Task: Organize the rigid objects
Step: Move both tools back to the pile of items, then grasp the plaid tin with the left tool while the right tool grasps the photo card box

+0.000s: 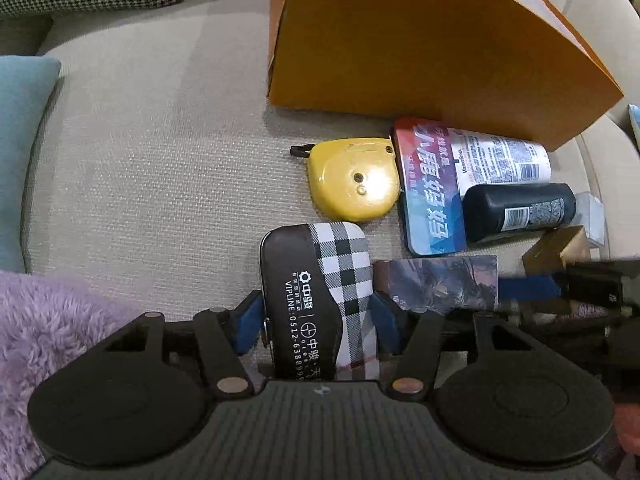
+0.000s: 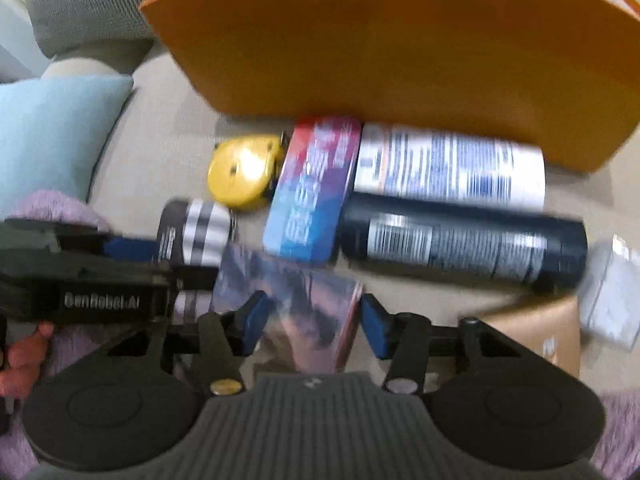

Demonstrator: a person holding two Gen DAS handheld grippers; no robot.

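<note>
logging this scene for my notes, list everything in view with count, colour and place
paper bag: 1, orange, far side of sofa
tape measure: 1, yellow, left of tin
tin: 1, red and blue, centre
white bottle: 1, lying by bag
dark bottle: 1, lying nearer
plaid case: 1, black and white, between left tongs
picture box: 1, purplish, between right tongs
gold box: 1, right
cushion: 1, light blue, left
left tongs: 1, black, blue pads
right tongs: 1, same
</note>
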